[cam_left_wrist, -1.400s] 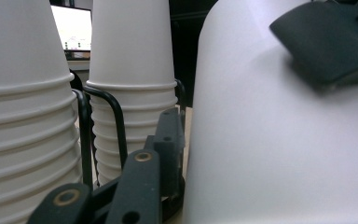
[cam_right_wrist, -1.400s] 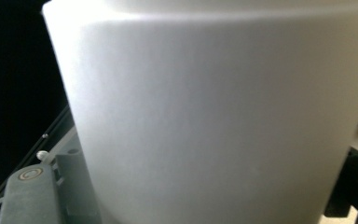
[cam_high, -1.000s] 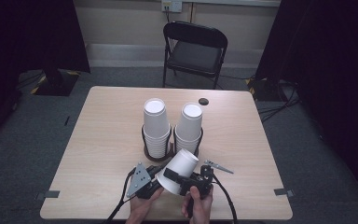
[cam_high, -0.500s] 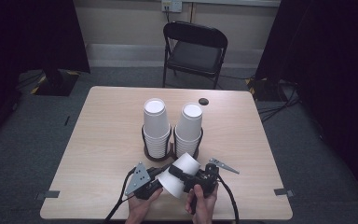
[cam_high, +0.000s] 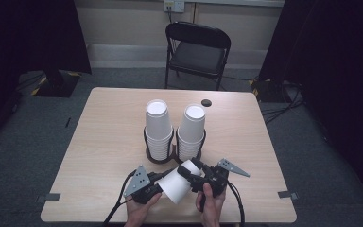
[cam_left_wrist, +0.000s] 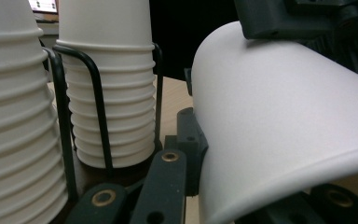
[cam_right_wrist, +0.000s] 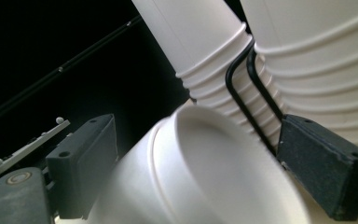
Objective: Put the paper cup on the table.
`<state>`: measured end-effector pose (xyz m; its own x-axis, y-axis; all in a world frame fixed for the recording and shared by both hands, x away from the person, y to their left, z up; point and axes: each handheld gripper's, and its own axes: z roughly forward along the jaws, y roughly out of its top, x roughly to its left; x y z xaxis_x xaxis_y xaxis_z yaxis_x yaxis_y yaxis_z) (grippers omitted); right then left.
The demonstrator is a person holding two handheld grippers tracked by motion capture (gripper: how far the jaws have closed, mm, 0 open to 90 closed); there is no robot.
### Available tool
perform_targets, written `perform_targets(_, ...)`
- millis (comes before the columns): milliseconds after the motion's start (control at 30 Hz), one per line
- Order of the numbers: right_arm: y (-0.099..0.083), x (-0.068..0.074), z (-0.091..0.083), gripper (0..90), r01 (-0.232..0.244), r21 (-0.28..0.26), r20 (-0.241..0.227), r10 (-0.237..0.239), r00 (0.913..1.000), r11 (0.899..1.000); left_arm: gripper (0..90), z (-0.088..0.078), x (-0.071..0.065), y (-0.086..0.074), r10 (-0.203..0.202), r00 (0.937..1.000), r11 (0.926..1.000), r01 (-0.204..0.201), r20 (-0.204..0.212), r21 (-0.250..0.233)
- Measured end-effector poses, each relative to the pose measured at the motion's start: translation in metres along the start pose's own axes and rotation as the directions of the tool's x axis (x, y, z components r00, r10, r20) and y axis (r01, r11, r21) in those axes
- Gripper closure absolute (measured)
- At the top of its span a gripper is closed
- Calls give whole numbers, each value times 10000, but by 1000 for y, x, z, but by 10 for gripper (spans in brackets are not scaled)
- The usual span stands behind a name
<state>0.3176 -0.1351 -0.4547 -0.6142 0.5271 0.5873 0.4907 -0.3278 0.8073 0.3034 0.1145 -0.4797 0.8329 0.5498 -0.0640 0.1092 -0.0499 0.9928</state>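
Note:
A white paper cup [cam_high: 177, 182] lies on its side just above the table's front edge, between my two grippers. My left gripper [cam_high: 161, 188] is shut on the cup's wide rim [cam_left_wrist: 279, 186], with one pad [cam_left_wrist: 192, 140] against the outside wall. My right gripper [cam_high: 192, 170] reaches in from the right and straddles the cup's narrow base [cam_right_wrist: 205, 154]. Its jaws have just been closing. The left pad [cam_right_wrist: 81, 163] and the right pad [cam_right_wrist: 326, 168] stand wide, close beside the cup, and I see no squeeze on it.
Two tall stacks of white cups [cam_high: 157, 125] [cam_high: 192, 130] stand upside down in a black wire holder [cam_high: 160, 158] just behind the grippers. A small dark disc [cam_high: 206, 102] lies farther back on the wooden table [cam_high: 104, 137]. A black folding chair [cam_high: 197, 52] stands beyond the table.
The cup has tipped flatter and come slightly lower toward the front edge. The right gripper has shifted a little around its base. The left hand has stayed put.

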Motion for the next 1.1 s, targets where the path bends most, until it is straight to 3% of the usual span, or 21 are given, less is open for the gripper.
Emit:
perform_targets(267,2,0,-6,125,1140,-9,280,-1139,9931,9935,863,-8,6,-1,-98,9999,9984,105,-119,559)
perform_targets(567,0,-4,-13,130,1399,-203,418,-1390,9894,9900,864,-15,16,0,-338,9981,9902,405,-524,1339)
perform_targets(700,-4,-5,-16,126,2248,-554,879,-2195,9716,9728,864,-17,20,2,-341,9975,9864,435,-614,1588)
perform_targets(833,-8,-4,-18,125,2749,-381,1147,-2691,9563,9607,864,-19,25,4,-395,9982,9830,469,-450,1776)
perform_targets(933,-11,-4,-20,125,2508,142,685,-2512,9655,9679,864,-20,27,8,-382,9983,9783,464,-444,2021)
perform_targets(1000,-14,-3,-22,124,2922,177,336,-2926,9556,9562,864,-21,29,12,-409,9978,9753,512,-521,2150)
perform_targets(1067,-15,-1,-23,124,3033,130,-61,-3033,9529,9528,865,-21,30,16,-403,9974,9734,528,-605,2229)
perform_targets(1100,-16,0,-23,124,3084,112,63,-3085,9512,9512,864,-22,30,18,-422,9974,9707,548,-585,2340)
